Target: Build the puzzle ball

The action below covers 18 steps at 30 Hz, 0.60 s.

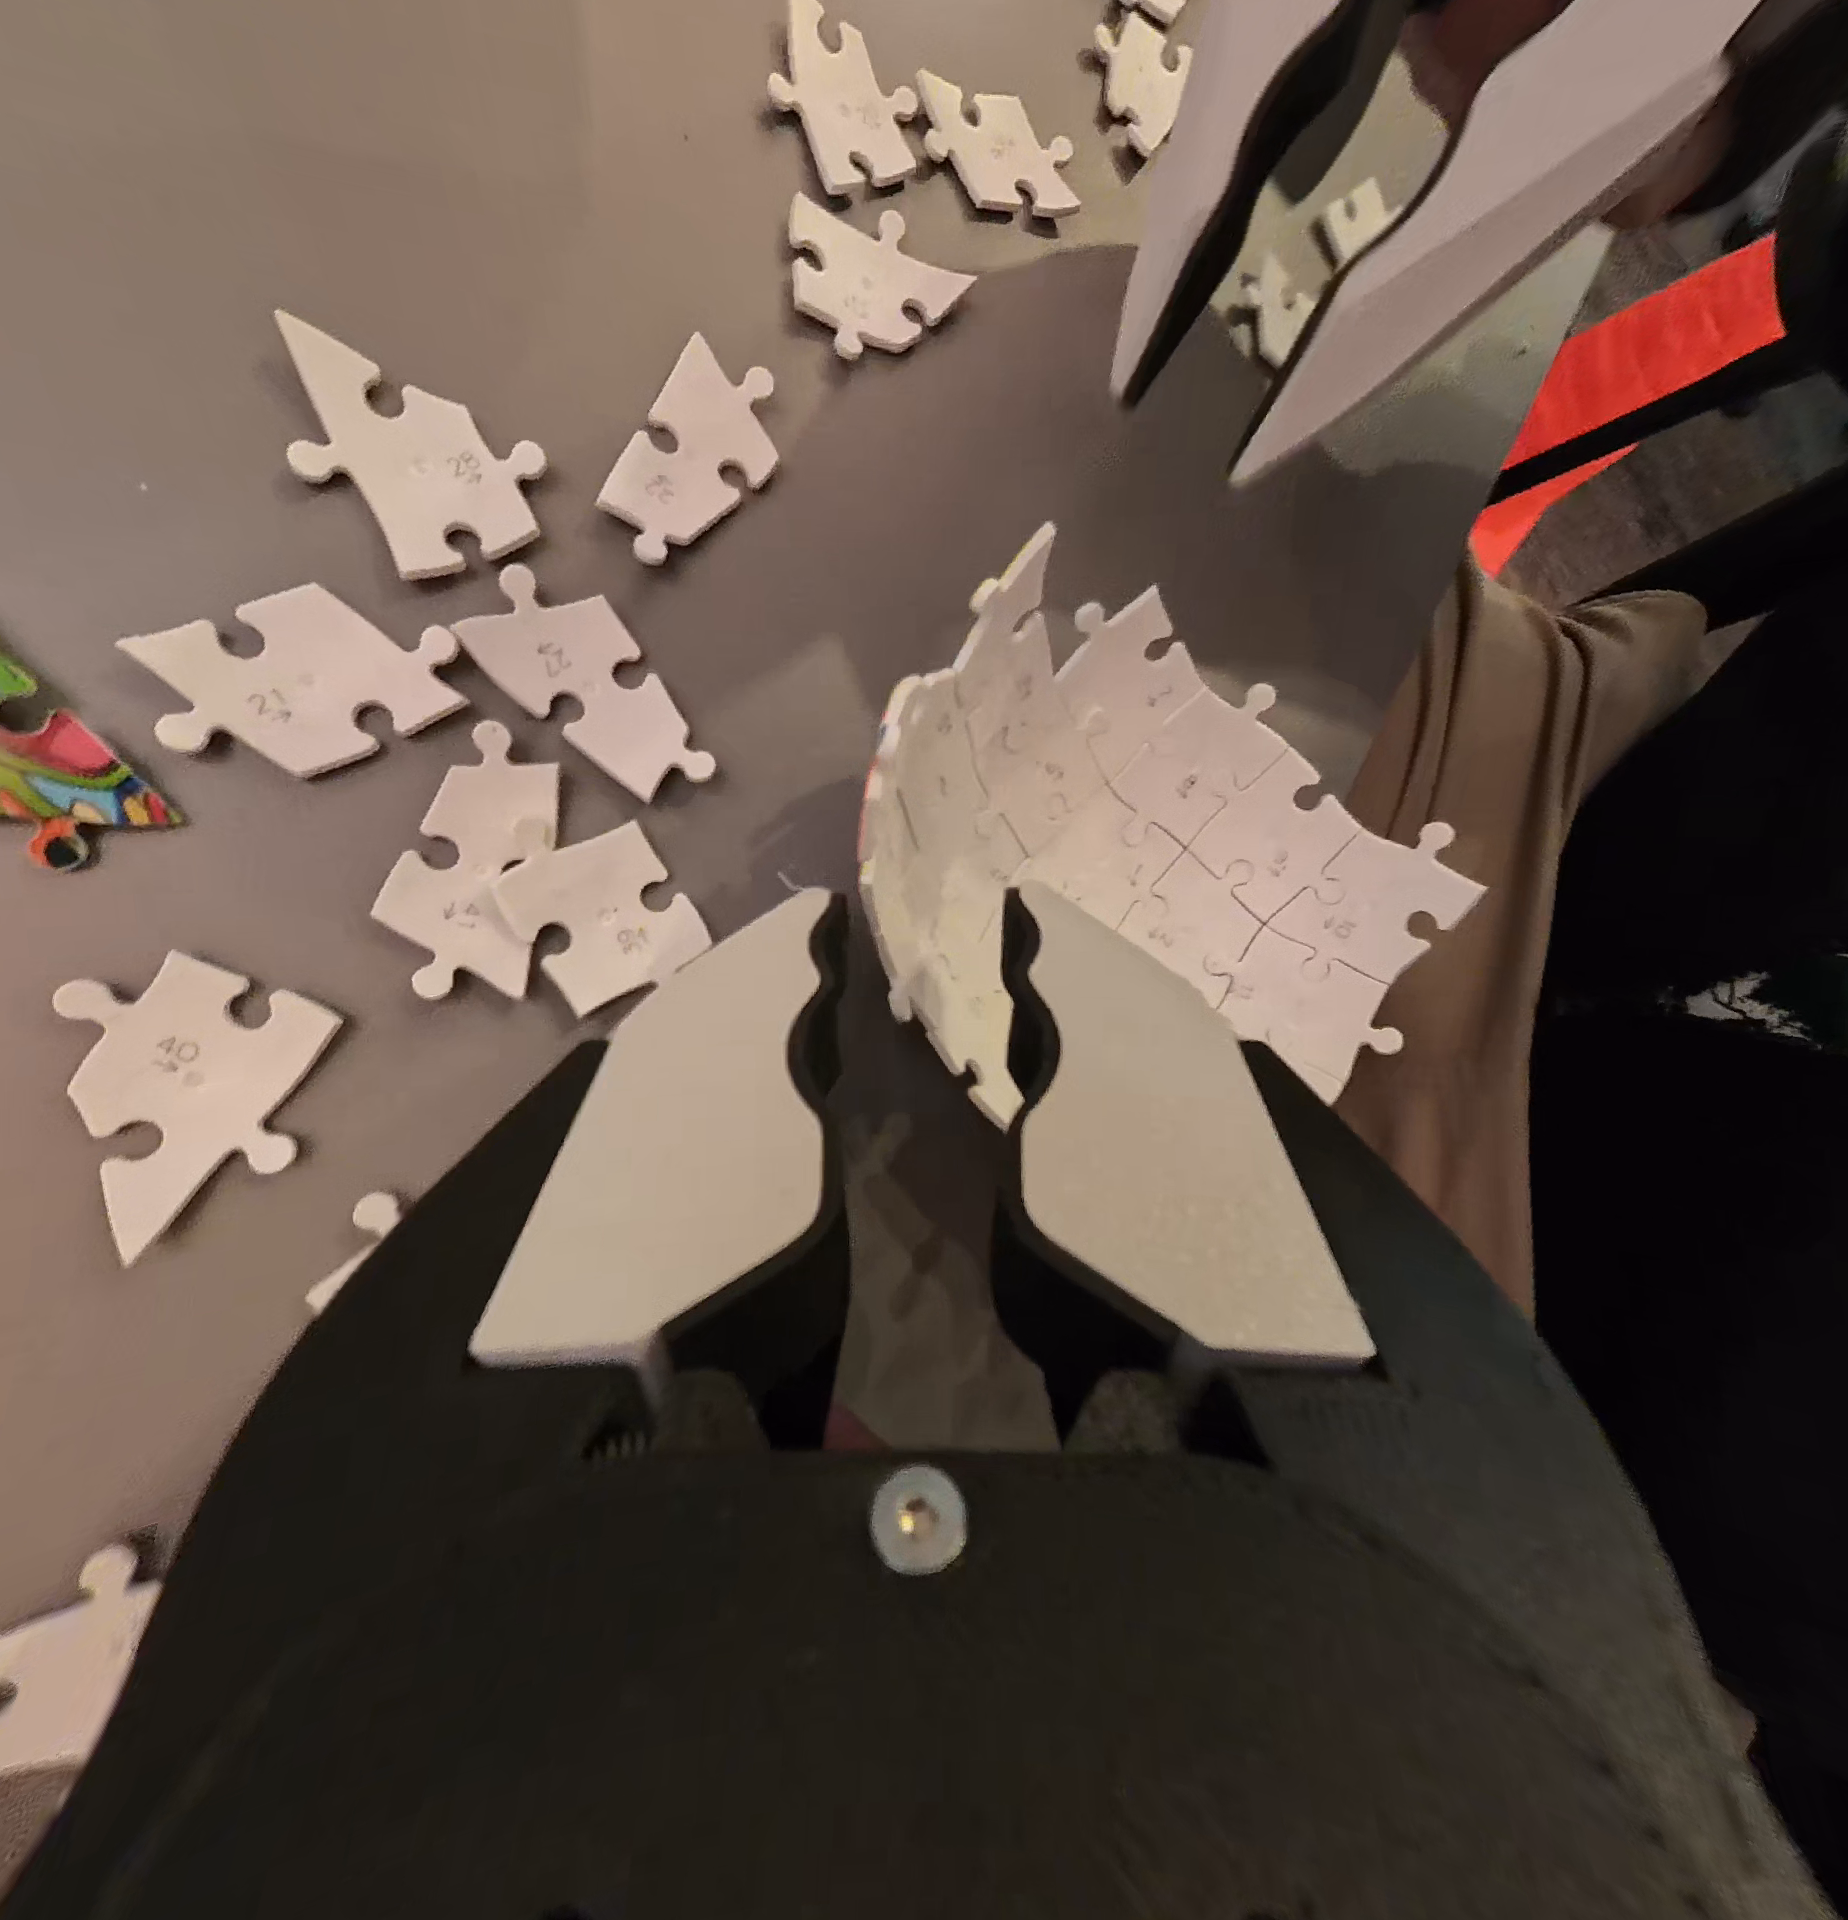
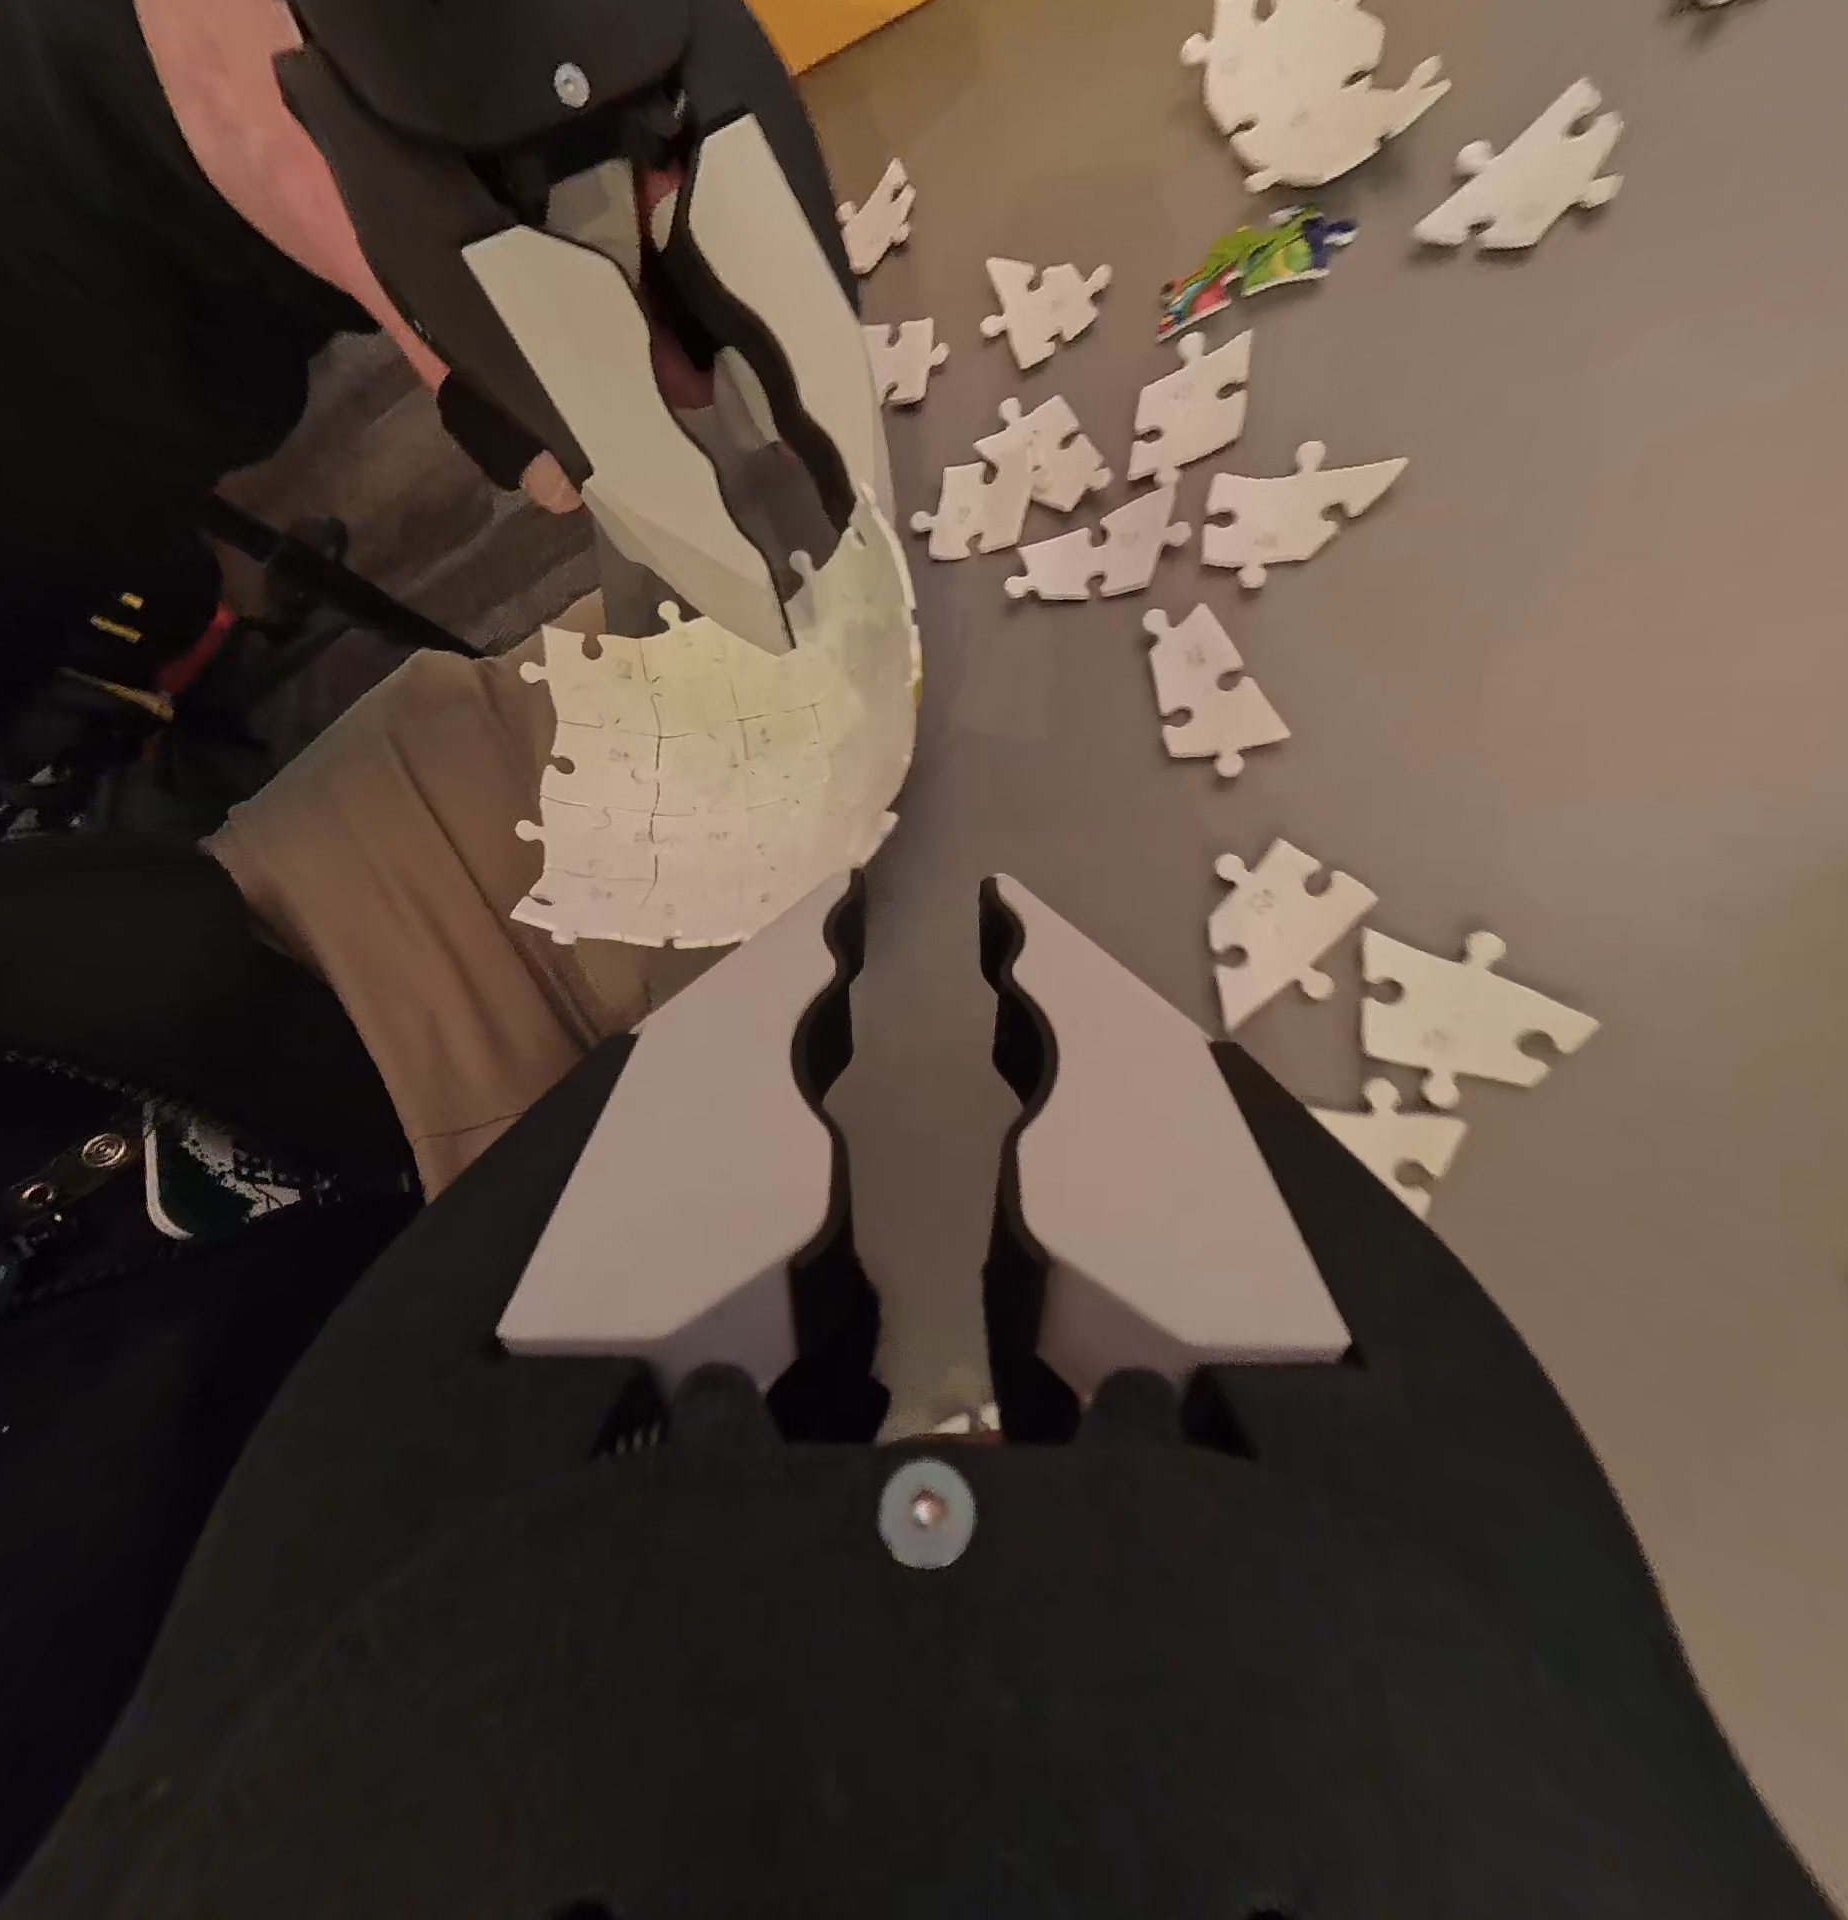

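The curved, partly built puzzle ball shell (image 1: pixel 1190 831) hangs at the grey table's (image 1: pixel 120 260) near edge, pinched by the left gripper (image 1: pixel 925 914). The right gripper (image 2: pixel 920 894) hovers beside it, jaws narrowly apart and empty. Loose white pieces (image 1: pixel 411 457) and a colourful piece (image 1: pixel 37 748) lie scattered beyond.

colourful puzzle piece (image 1: pixel 37 758) cut off at left edge, white piece (image 1: pixel 26 1662) partly behind the left gripper (image 1: pixel 925 914), numbers on pieces mostly unreadable
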Motion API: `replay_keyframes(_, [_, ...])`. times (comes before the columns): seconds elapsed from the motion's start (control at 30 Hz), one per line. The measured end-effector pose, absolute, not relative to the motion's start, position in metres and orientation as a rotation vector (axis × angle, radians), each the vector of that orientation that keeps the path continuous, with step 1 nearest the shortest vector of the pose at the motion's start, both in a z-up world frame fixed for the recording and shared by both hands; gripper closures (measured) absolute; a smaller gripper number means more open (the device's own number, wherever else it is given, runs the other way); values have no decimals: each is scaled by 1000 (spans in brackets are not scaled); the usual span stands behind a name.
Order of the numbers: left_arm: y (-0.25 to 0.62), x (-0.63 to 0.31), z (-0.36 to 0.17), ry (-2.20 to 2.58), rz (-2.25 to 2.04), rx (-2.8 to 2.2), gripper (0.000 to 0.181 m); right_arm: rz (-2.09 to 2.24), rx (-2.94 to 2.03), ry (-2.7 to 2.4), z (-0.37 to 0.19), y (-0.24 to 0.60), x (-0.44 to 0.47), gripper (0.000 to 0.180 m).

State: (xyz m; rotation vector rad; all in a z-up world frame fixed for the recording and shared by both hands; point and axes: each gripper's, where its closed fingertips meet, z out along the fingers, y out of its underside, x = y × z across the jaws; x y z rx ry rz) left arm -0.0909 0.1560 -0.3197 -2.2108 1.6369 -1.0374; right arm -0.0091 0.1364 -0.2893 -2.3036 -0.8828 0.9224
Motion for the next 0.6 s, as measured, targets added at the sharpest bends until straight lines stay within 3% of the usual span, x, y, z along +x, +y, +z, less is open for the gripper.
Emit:
replay_keyframes(0.43, [153, -105, -324, 1410, -961, -2333, 152, 782, -2280, -534, -274, 128, 95, 161])
replay_keyframes(0.6, [155, -99, -332, 1368, -912, -2359, 162, 766, -2272, -540, -272, 126, 98, 161])
